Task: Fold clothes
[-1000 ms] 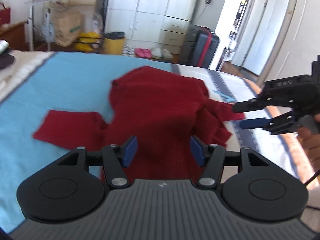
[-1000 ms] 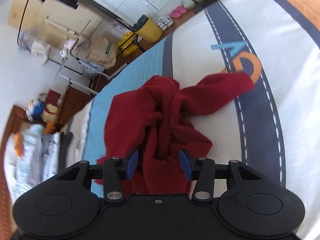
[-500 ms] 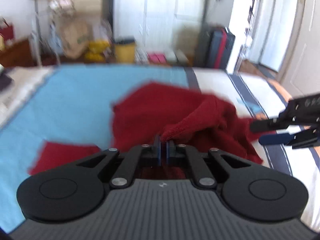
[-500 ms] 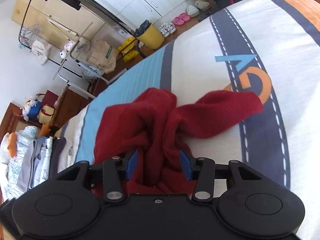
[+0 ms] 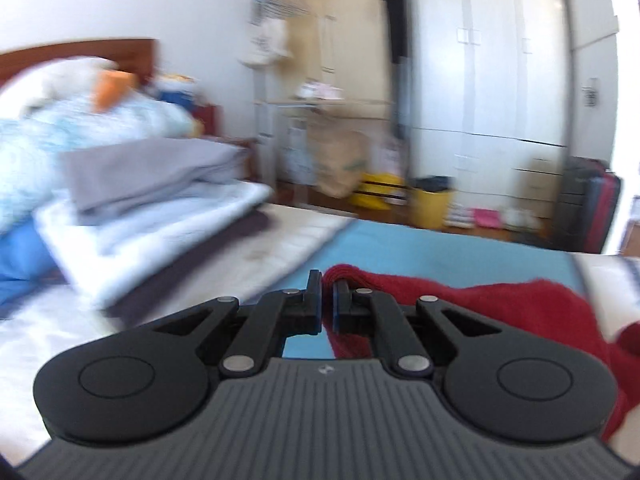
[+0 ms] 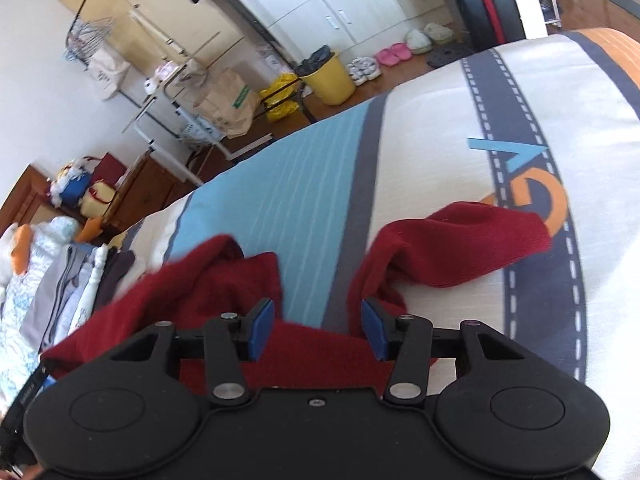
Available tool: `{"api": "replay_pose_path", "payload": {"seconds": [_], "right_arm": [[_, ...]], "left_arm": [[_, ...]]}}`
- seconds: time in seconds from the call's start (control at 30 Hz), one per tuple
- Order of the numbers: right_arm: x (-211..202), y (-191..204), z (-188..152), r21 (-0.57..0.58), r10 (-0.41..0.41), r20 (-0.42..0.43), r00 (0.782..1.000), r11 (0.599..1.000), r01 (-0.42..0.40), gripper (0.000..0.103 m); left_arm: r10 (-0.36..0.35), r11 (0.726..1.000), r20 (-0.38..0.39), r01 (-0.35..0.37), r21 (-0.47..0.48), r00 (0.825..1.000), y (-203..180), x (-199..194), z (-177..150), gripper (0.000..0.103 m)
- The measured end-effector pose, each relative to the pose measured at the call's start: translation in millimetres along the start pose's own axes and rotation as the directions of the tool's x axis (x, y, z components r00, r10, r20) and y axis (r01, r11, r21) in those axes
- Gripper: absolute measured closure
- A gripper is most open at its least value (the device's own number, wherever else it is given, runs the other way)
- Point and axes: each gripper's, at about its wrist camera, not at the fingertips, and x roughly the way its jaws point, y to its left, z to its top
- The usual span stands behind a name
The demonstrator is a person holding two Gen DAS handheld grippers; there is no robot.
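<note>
Here the left hand-held gripper pinches a fold of the red sweater, lifting it clear of the bed, probably to spread the garment before folding. The right hand-held gripper hovers with its fingers spread, the sweater's body directly beneath them. Ahead of it, one sleeve trails to the right across the striped cover. Folded bedding lies stacked beyond the left gripper.

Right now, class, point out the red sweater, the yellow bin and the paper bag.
red sweater [image 6: 448,248], right wrist view, sleeve.
yellow bin [image 6: 330,78], right wrist view, side wall.
paper bag [image 6: 230,106], right wrist view, front face.
</note>
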Motion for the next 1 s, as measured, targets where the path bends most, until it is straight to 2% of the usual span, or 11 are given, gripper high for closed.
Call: {"api": "replay_pose_path", "payload": {"seconds": [0.1, 0.2, 0.3, 0.4, 0.43, 0.47, 0.53, 0.63, 0.73, 0.83, 1.0], "right_arm": [[6, 17, -7, -0.069, 0.004, -0.017, 1.0, 0.998, -0.005, 0.049], [14, 36, -16, -0.141, 0.022, -0.052, 0.998, 0.99, -0.029, 0.049], [22, 53, -25, -0.199, 0.04, -0.088, 0.995, 0.978, -0.057, 0.049], [31, 68, -33, -0.248, 0.038, -0.109, 0.993, 0.967, -0.064, 0.048], [35, 71, -34, -0.254, 0.038, -0.115, 0.993, 0.965, -0.066, 0.048], [38, 73, -36, -0.253, 0.039, -0.121, 0.992, 0.965, -0.069, 0.048], [45, 74, -38, -0.225, 0.045, -0.142, 0.989, 0.971, -0.076, 0.047], [55, 70, -44, -0.154, 0.064, -0.188, 0.98, 0.984, -0.094, 0.047], [50, 71, -54, -0.131, 0.071, -0.246, 0.967, 0.986, -0.106, 0.047], [34, 74, -66, -0.162, 0.081, -0.259, 0.962, 0.979, -0.126, 0.045], [56, 45, -68, 0.069, 0.122, -0.363, 0.924, 0.992, -0.104, 0.029]], "left_arm": [[-0.004, 0.998, -0.174, 0.016, 0.065, 0.985, 23, 19, -24, 0.099], [0.001, 0.996, -0.239, 0.02, 0.084, 0.971, 43, 26, -42, 0.098], [-0.026, 1.0, -0.263, 0.022, -0.017, 0.964, 63, 23, -43, 0.095], [-0.115, 0.986, -0.262, 0.077, -0.15, 0.958, 72, 8, -43, 0.084], [-0.159, 0.981, -0.256, 0.123, -0.149, 0.954, 65, 4, -43, 0.074], [-0.193, 0.978, -0.255, 0.165, -0.125, 0.948, 55, 1, -44, 0.054], [-0.26, 0.965, -0.255, 0.248, -0.079, 0.931, 33, -4, -47, 0.038], [-0.358, 0.93, -0.261, 0.369, -0.009, 0.897, 2, -12, -50, 0.037], [-0.45, 0.874, -0.274, 0.482, 0.06, 0.85, -30, -20, -54, 0.033], [-0.437, 0.857, -0.352, 0.502, 0.119, 0.828, -50, -4, -65, 0.03], [-0.394, 0.826, -0.446, 0.522, 0.21, 0.803, -68, 22, -83, 0.03]]}}
